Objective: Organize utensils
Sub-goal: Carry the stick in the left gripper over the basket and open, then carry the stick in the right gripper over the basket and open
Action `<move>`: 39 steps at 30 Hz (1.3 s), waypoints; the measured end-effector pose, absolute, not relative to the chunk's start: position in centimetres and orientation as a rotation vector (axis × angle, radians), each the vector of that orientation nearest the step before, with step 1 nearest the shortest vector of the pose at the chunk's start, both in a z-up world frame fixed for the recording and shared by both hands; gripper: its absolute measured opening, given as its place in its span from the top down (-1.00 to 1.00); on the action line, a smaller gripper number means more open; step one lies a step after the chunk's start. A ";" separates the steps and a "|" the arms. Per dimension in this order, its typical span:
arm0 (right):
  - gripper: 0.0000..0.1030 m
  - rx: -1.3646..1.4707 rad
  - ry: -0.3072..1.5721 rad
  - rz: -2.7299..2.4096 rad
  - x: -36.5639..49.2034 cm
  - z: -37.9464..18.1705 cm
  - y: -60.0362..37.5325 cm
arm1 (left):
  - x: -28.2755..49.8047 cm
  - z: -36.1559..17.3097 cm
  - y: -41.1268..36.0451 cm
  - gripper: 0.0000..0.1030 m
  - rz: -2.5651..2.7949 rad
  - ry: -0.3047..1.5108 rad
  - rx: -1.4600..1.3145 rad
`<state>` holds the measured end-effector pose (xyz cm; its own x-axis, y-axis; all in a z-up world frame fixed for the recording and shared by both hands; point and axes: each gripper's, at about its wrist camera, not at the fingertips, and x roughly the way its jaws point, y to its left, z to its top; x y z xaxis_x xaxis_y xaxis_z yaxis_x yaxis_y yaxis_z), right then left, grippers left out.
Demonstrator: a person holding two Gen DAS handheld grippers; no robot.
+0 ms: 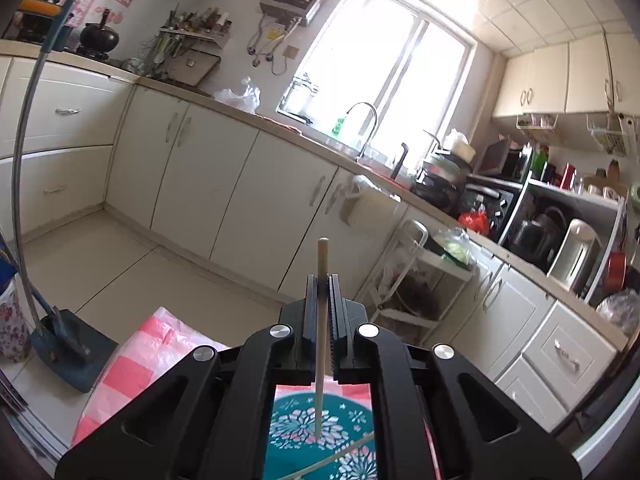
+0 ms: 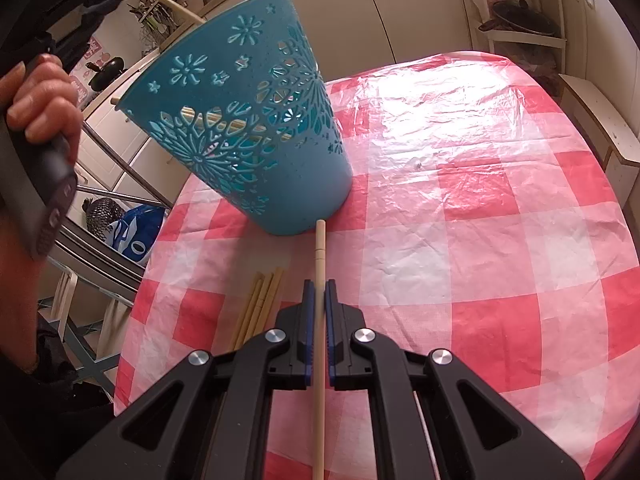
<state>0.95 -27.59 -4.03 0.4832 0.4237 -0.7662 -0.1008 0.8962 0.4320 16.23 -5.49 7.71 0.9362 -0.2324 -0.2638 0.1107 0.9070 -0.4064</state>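
On the pink-and-white checked tablecloth point(image 2: 460, 184) stood a teal basket point(image 2: 256, 128) with flower-shaped cut-outs, and both grippers were at work around it. The right gripper point(image 2: 319, 292) reached low over the cloth with its blue-padded fingers point(image 2: 308, 304) drawn in to a narrow slot around a pale wooden chopstick point(image 2: 320, 264). The stick ran straight down the centre line between the pads and out past the fingertips, its far end just at the foot of the basket. Whether the pads actually pressed the stick or stood a hair off it could not be told, though the gap matched the stick's width closely. Just left of that gripper a small bundle of loose chopsticks point(image 2: 260, 300) lay flat on the cloth, side by side and touching one another.

The left gripper point(image 1: 323, 280) was held above the basket point(image 1: 320, 432), looking across the kitchen toward the cabinets point(image 1: 224, 184) and the window point(image 1: 384, 68). Its black fingers point(image 1: 338, 308) were clamped nearly together on a second chopstick point(image 1: 321, 340), which stood upright between them, its top end above the fingertips and its lower end pointing down into the basket's open mouth. Another stick point(image 1: 340, 454) leaned slantwise inside the basket. In the right wrist view the person's left hand point(image 2: 40, 100) gripped the handle of that tool at the upper left, and a stick end point(image 2: 172, 6) showed above the basket's rim.
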 end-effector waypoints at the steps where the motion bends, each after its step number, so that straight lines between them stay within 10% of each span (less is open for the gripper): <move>1: 0.88 0.351 1.021 0.328 1.0 -4.0 -27.6 | 16.2 7.4 -5.6 0.91 -0.182 0.325 -0.384; 6: 0.89 0.357 1.014 0.331 0.9 -3.8 -27.7 | 16.2 5.5 -6.3 0.88 -0.205 0.454 -0.283; 10: 0.88 0.391 1.003 0.345 0.8 -3.5 -28.2 | 15.3 4.5 -6.5 0.19 -0.191 0.561 -0.204; 17: 0.88 0.517 0.918 0.417 -0.6 -1.4 -30.1 | 9.0 5.0 -2.7 -0.46 -0.089 0.538 -0.238; 39: 0.88 0.470 0.304 0.248 10.0 14.0 -24.6 | 8.7 3.8 3.4 -0.61 0.088 0.597 -0.403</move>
